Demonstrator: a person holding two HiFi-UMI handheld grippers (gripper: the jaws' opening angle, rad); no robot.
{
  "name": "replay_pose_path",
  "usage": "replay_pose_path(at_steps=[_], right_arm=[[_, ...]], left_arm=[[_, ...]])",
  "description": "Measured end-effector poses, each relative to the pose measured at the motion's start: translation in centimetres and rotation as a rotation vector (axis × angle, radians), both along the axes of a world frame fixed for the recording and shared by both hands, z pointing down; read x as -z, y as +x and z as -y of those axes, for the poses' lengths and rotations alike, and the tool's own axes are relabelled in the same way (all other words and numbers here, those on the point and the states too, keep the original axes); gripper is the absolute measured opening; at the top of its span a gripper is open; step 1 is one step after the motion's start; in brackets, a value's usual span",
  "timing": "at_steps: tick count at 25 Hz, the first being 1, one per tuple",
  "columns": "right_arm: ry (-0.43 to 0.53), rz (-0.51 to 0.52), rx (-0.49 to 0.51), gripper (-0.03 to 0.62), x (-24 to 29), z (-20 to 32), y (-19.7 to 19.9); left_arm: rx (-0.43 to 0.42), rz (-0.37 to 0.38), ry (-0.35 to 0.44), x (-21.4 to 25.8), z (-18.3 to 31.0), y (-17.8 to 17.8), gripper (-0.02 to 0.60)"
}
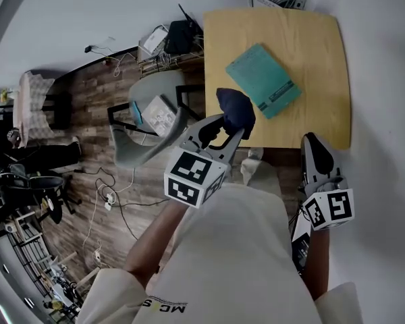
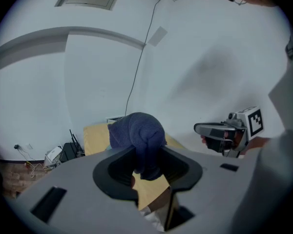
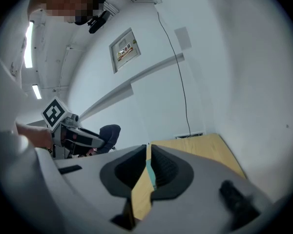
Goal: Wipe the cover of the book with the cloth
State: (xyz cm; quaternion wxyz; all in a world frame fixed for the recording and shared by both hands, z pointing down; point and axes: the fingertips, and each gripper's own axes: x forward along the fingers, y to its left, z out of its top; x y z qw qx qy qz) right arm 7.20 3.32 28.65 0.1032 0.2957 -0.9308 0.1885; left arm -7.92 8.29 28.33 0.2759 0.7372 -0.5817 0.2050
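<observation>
From the head view, the teal rectangular book (image 1: 263,79) lies flat on the pale wooden worktop (image 1: 320,52), toward 1 o'clock. At the book's 7 o'clock, the left gripper (image 1: 227,125) carries a bunched dark blue cloth (image 1: 235,106). The right gripper (image 1: 315,155) hangs at 5 o'clock, off the worktop's near edge. In the left gripper view, the fingers (image 2: 115,168) are clamped on the cloth. In the right gripper view, the fingers (image 3: 168,172) sit together, empty.
</observation>
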Motion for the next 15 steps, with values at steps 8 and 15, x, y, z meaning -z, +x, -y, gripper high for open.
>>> replay_pose_path(at_steps=[8,15], right_arm=[[0.013,0.035,-0.034,0.035,0.3,1.4,0.3],[-0.018,0.003,-0.024,0.035,-1.0,1.5,-0.4]], left_arm=[[-0.048,0.059,-0.061,-2.8,2.8,-0.7,0.147],[-0.075,0.089,-0.12,-6.2,6.2,-3.4,0.147]])
